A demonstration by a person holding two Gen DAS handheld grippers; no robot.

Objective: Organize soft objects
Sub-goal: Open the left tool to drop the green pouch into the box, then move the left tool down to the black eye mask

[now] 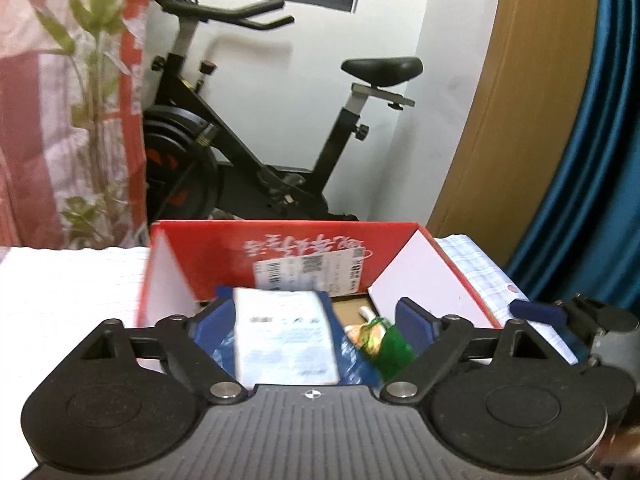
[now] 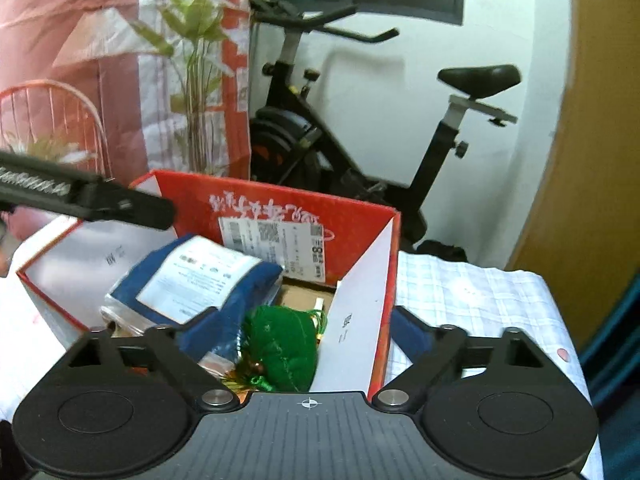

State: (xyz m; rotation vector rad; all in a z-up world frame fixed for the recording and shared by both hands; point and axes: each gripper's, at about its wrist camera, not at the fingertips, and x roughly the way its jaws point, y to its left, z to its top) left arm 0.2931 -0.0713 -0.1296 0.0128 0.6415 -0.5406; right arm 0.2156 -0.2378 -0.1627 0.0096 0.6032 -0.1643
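Both grippers sit over the red box [image 2: 280, 216] now. The left gripper [image 1: 316, 320] has its jaws spread wide, with the blue packet [image 1: 280, 340] between them but clear of the pads. The right gripper [image 2: 308, 332] is also spread apart, gripping nothing. In the right view the blue packet lies inside the box at 10 o'clock, and the green pouch [image 2: 280, 344] rests beside it at 6 o'clock. So 2 soft items look delivered. Whether more wait outside the box, I cannot tell; the checked cloth [image 2: 472, 292] shows none.
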